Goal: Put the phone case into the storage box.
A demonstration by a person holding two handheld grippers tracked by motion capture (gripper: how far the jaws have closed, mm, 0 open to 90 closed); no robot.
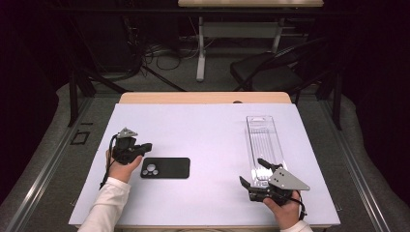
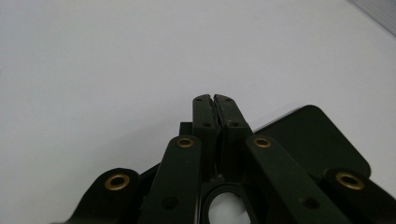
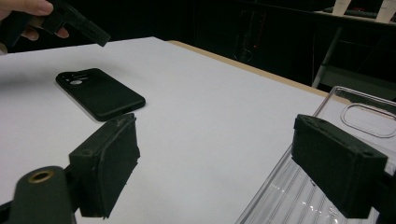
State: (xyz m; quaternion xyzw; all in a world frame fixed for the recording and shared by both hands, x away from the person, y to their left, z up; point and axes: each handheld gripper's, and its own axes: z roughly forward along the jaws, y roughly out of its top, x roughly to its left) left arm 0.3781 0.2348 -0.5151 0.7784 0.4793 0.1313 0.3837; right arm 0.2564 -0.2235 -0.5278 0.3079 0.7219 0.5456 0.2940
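The phone [image 1: 165,167] lies flat on the desk [image 1: 208,130], likely stiff and slick, best gripped across its long edges. Left tongs [image 2: 215,99] are pressed together; right tongs [image 3: 224,163] spread by the clear tray [image 1: 263,145].

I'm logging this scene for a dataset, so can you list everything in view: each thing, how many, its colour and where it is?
Phone: one, black, lying camera-side up on the near left of the sheet.
Clear case: one, transparent plastic, lying lengthwise on the right of the sheet.
Sheet: one, white, covering most of the table top.
Table: one, light wood, its far edge bare beyond the sheet.
Chair: one, black, on the floor beyond the table.
Second table: one, light top on a white frame, at the back.
Left tongs: one, black, jaws together, just above the phone's left end.
Right tongs: one, black, jaws apart, over the case's near end.
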